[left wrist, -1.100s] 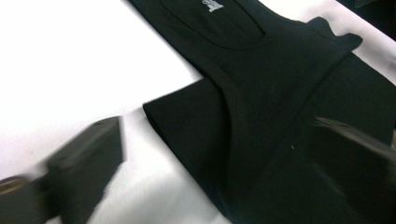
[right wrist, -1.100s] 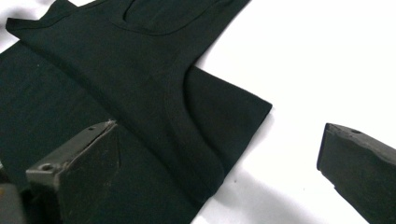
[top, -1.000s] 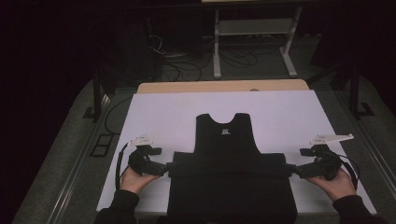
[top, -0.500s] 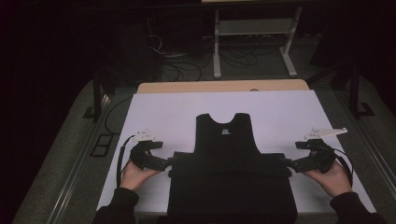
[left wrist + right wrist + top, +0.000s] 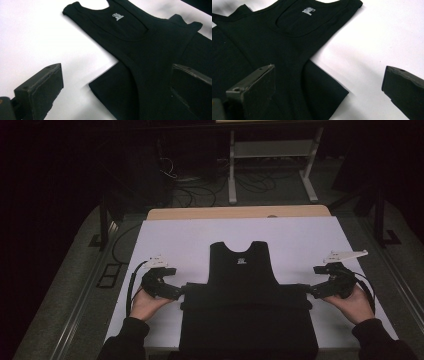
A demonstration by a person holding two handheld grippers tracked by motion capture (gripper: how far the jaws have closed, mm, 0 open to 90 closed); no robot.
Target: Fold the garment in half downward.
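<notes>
A black tank top (image 5: 242,270) lies flat on the white table (image 5: 175,240), neck away from me, with a small white label (image 5: 118,16) inside the neck. Its lower part rests on a wider black layer (image 5: 247,325) that runs to the near edge. My left gripper (image 5: 176,291) is at that layer's left corner, open; one jaw stands over the bare table, the other over the cloth (image 5: 140,32). My right gripper (image 5: 314,291) mirrors it at the right corner, also open, with the cloth's corner (image 5: 329,92) lying between its jaws.
A wooden strip (image 5: 240,212) borders the table's far edge. Beyond it stand a white-legged frame (image 5: 272,150) and loose cables (image 5: 190,185) on the dark floor. Bare white table lies on both sides of the garment.
Both hands have slid inward and a little forward, bringing the open grippers up to the side corners of the black cloth. The garment has not moved.
</notes>
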